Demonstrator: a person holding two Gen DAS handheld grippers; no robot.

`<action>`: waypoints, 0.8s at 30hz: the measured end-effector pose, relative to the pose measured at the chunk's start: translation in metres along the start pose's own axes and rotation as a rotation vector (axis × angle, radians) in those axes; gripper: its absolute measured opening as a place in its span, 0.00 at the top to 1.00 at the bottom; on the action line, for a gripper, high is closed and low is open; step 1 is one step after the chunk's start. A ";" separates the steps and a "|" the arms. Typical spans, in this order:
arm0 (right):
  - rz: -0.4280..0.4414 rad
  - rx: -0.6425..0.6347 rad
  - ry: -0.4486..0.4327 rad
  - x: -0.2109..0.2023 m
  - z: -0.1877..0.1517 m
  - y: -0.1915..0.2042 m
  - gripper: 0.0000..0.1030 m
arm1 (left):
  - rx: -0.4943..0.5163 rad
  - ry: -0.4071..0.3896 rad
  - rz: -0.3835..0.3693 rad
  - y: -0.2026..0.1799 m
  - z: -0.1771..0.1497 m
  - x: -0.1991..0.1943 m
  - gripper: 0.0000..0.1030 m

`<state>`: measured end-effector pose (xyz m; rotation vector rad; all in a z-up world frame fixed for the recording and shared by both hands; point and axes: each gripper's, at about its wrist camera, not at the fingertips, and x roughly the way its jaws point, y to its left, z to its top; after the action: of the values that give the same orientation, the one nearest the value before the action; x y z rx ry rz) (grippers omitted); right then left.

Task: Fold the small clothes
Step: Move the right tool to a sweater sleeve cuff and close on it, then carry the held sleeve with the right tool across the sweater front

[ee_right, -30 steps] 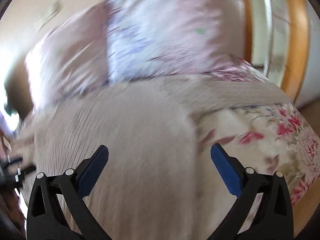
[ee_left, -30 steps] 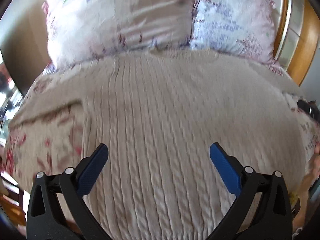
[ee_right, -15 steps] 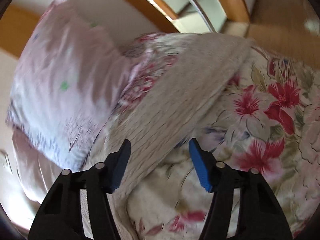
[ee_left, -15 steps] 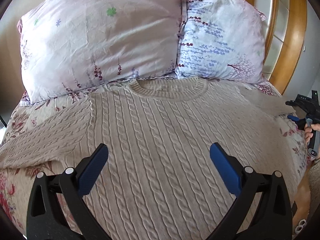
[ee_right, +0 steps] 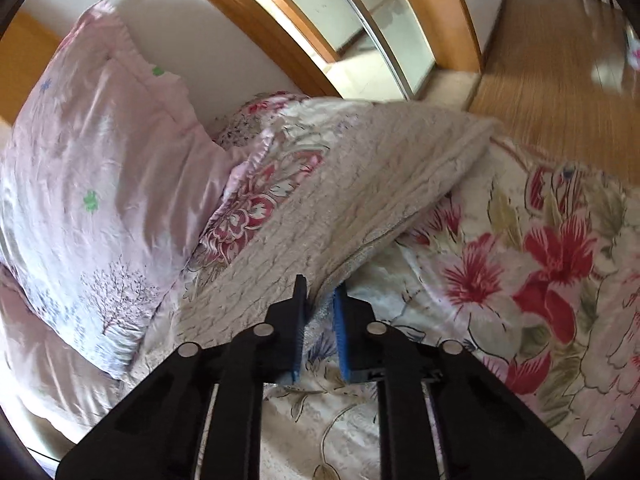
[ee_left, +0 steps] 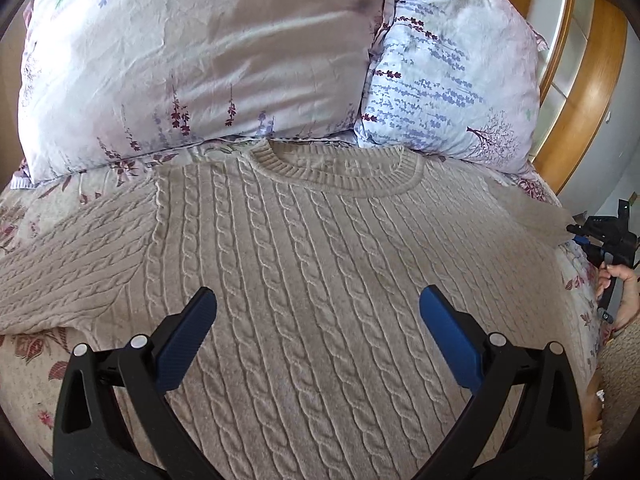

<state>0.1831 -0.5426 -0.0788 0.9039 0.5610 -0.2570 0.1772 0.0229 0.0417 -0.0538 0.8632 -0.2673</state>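
A bed [ee_left: 36, 384] with a flowered cover fills both views, its head end lined by two pillows: a pale pink pillow [ee_left: 192, 60] toward the left corner and a blue-flowered pillow [ee_left: 452, 76] toward the right corner. Past the right edge stand a wooden door frame [ee_left: 592, 92] and a wooden floor [ee_right: 552, 60].

A cream cable-knit sweater [ee_left: 312, 264] lies flat, front up, across the middle of the bed, its ribbed collar [ee_left: 340, 172] just below the pillows at the head end. One sleeve [ee_left: 72, 264] stretches out toward the left edge of the bed.

The left hand-held gripper [ee_left: 318, 324] hovers above the sweater's body with its blue pads set wide apart, nothing between them.

At the right edge of the bed, the right hand-held gripper [ee_right: 320, 312] has just been closing and is now clamped on the edge of the other sleeve [ee_right: 380, 184], knit pinched between the blue pads. That sleeve runs away from the pads toward the bed's right edge, its cuff end lying on the flowered cover. In the left wrist view, a person's hand [ee_left: 620, 284] grips this tool at the far right.
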 end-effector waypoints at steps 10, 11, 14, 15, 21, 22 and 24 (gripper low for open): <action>0.169 -0.360 -0.137 -0.048 -0.029 0.110 0.89 | -0.088 -0.035 -0.078 0.019 0.001 -0.002 0.02; 0.205 -0.392 -0.128 -0.051 -0.038 0.123 0.90 | -0.093 -0.039 -0.079 0.020 0.002 -0.002 0.02; 0.318 -0.504 -0.064 -0.054 -0.077 0.163 0.90 | -0.102 -0.051 -0.083 0.023 0.002 -0.005 0.02; 0.351 -0.551 -0.026 -0.051 -0.095 0.177 0.90 | -0.105 -0.059 -0.088 0.023 0.002 -0.007 0.02; 0.363 -0.745 0.238 -0.002 -0.194 0.213 0.90 | -0.116 -0.067 -0.083 0.029 0.000 -0.012 0.02; 0.339 -0.758 0.283 0.009 -0.207 0.212 0.90 | -0.120 -0.066 -0.086 0.030 -0.001 -0.013 0.02; 0.322 -0.746 0.333 0.016 -0.219 0.210 0.87 | -0.126 -0.068 -0.092 0.033 -0.003 -0.016 0.02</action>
<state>0.2119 -0.2413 -0.0539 0.2932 0.7364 0.3888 0.1724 0.0593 0.0463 -0.2195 0.8101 -0.2952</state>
